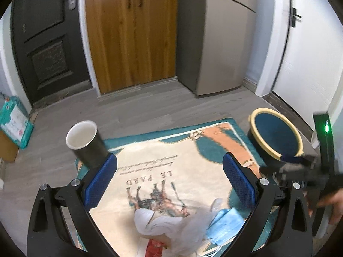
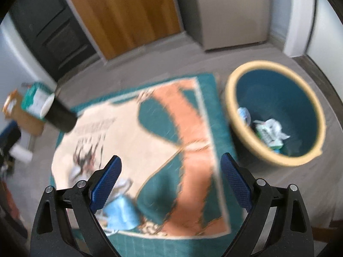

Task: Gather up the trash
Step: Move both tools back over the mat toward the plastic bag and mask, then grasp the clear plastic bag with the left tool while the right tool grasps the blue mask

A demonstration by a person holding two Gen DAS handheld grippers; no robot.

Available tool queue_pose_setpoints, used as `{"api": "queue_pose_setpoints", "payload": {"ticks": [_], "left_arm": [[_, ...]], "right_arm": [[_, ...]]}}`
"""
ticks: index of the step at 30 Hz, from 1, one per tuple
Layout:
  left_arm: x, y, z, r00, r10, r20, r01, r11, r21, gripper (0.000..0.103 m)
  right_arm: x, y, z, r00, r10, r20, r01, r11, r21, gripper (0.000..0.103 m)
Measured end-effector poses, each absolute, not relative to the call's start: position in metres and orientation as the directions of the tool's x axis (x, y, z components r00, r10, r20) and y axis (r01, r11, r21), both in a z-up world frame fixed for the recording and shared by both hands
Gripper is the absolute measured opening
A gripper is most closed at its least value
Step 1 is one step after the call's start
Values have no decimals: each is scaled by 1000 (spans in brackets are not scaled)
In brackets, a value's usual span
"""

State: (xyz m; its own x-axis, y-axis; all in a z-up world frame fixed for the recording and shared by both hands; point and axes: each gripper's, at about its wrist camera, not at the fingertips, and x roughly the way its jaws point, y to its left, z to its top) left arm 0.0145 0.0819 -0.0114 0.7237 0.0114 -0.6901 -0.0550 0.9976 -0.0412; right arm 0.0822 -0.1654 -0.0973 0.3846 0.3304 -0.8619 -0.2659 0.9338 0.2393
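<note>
My left gripper [image 1: 169, 171] is open over a printed rug [image 1: 182, 150], with nothing between its blue pads. Below it on the rug lie crumpled white tissue [image 1: 163, 224], a blue face mask [image 1: 225, 222] and a red wrapper [image 1: 154, 246]. A black paper cup [image 1: 85, 143] stands just beyond the left fingertip, at the rug's far left corner. The teal bin [image 1: 276, 137] with a yellow rim stands off the rug's right edge. My right gripper [image 2: 171, 171] is open and holds nothing, left of the bin [image 2: 276, 115], which contains paper scraps [image 2: 268, 132]. The mask [image 2: 122, 212] lies by its left finger.
A wooden double door [image 1: 130, 34], a dark door [image 1: 47, 42] and a grey fridge [image 1: 218, 38] line the far wall. A teal package [image 1: 15, 126] sits on a cardboard box at the left. A hand [image 1: 330, 201] holds the blurred right gripper near the bin.
</note>
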Motion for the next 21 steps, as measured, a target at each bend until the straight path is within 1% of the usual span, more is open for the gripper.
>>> {"api": "queue_pose_setpoints", "payload": {"ticks": [4,9,11,13,16,18,21], "left_arm": [[16,90,-19,707,43,-706,-81,996,-21,97],[15,90,-23,698,32,-716,-79,996,-32,97],[14,88,-22,698,32,-715,-75,997,-28,97],[13,86,-23,696,33,-717,-70,997,-22,97],[13,84,-26,690,32,-723,-66,998,-19,97],[13,82,-30,681,33,-732,-60,998,-11,97],[14,79,-38,663,30,-748,-47,999,-2,97]], "right_arm": [[70,-145,-114,335,328,-883,-294,927,233,93],[49,-119,-128,296,314,-902,-388,903,186,93],[42,-110,-135,273,311,-910,-424,889,176,91],[38,-102,-142,251,301,-920,-460,873,160,76],[33,-96,-147,198,318,-927,-498,848,185,32],[33,-94,-144,199,330,-923,-506,841,192,20],[41,-101,-133,237,350,-906,-482,852,204,15]]}}
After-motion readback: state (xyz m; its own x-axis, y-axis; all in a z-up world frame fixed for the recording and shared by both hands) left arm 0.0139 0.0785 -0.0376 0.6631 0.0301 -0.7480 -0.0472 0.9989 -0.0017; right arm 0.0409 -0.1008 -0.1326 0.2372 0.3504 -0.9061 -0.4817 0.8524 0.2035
